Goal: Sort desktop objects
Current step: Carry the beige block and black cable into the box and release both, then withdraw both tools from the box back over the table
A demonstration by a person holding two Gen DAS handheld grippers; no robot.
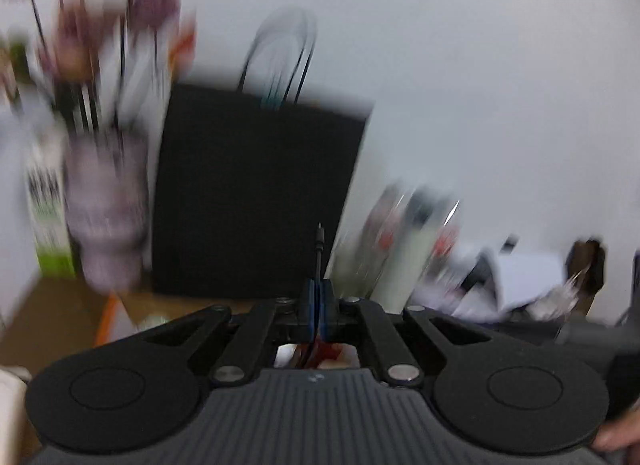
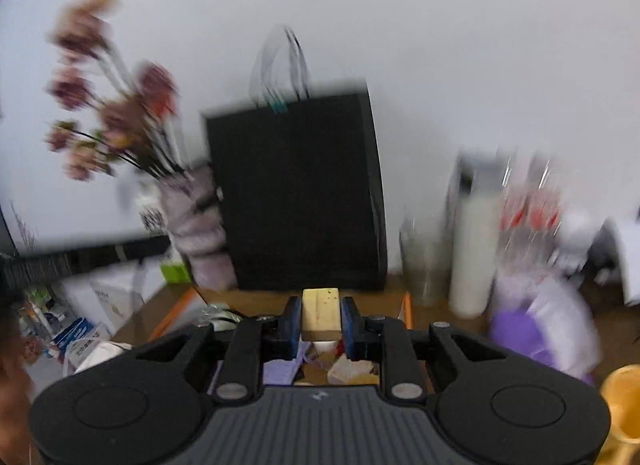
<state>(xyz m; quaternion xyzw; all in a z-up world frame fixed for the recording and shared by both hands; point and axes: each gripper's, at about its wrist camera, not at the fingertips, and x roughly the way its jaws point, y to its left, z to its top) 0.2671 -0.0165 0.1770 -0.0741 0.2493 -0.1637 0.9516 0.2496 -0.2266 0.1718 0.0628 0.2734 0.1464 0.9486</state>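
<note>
My left gripper (image 1: pixel 319 307) is shut on a thin black pen-like stick (image 1: pixel 319 255) that points up between the blue pads, in front of a black paper bag (image 1: pixel 256 193). My right gripper (image 2: pixel 321 315) is shut on a pale yellow block (image 2: pixel 321 311), held above the brown desk (image 2: pixel 260 299). Both views are blurred by motion.
A black bag (image 2: pixel 298 193) stands against the white wall. A vase of dried flowers (image 2: pixel 196 225) is to its left, bottles (image 2: pixel 472 253) and a purple bag (image 2: pixel 536 329) to its right. An orange-rimmed tray (image 2: pixel 407 313) of clutter lies below. A yellow cup (image 2: pixel 624 405) is at the right edge.
</note>
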